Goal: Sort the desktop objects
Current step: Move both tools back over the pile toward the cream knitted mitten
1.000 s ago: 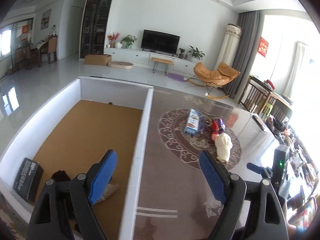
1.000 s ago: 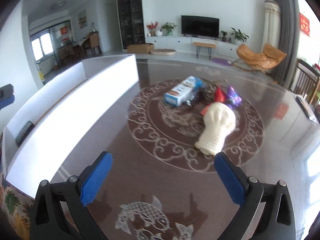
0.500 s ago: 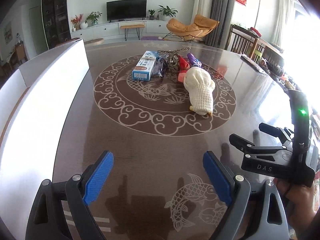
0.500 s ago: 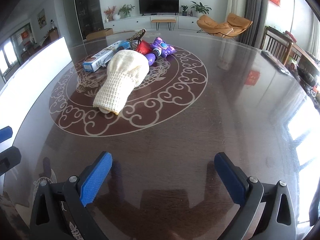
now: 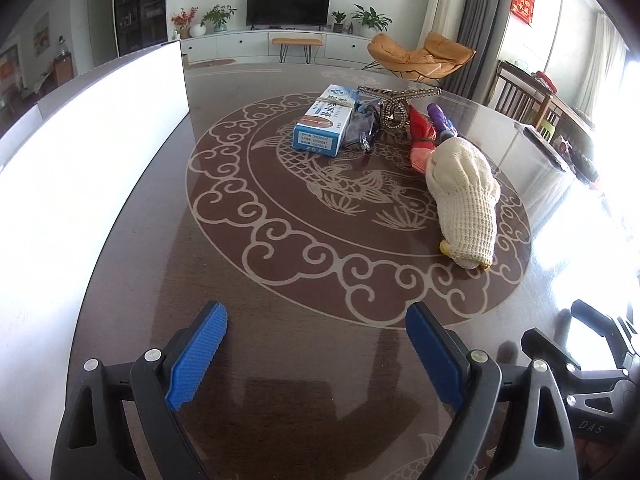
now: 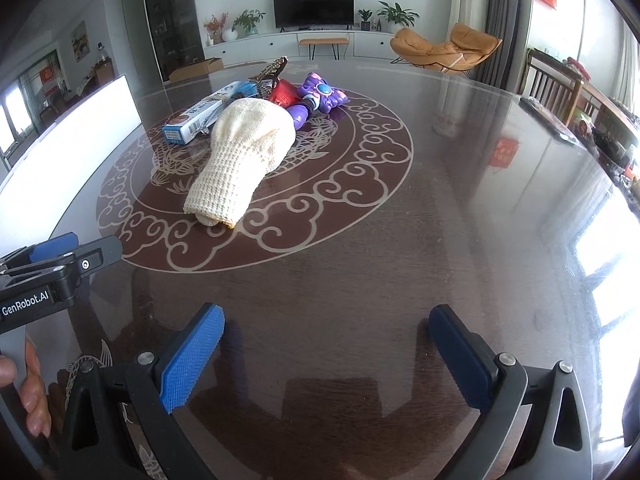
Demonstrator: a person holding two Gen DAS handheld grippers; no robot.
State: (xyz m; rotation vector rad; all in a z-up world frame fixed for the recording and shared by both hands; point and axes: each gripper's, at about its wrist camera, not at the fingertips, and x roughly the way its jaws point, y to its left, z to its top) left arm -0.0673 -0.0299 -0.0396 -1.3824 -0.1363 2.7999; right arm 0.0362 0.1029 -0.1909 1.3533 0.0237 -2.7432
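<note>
A cream knitted glove (image 5: 464, 196) (image 6: 244, 160) lies on the dark patterned table. Behind it sit a blue-and-white box (image 5: 326, 120) (image 6: 208, 114), a rhinestone hair clip (image 5: 394, 110), a red item (image 5: 420, 130) (image 6: 282, 92) and a purple toy (image 6: 320, 94). My left gripper (image 5: 316, 348) is open and empty, low over the table short of the pile. My right gripper (image 6: 326, 350) is open and empty, nearer the front edge. Each gripper shows at the edge of the other's view.
A white-walled sorting box (image 5: 92, 152) (image 6: 68, 140) stands along the table's left side. The table's glossy right part (image 6: 500, 200) reflects window glare. Chairs and clutter (image 5: 560, 128) lie beyond the right edge.
The left gripper swung from over the white box toward the pile and moved closer to it. The right gripper turned to face the glove. Both stayed open.
</note>
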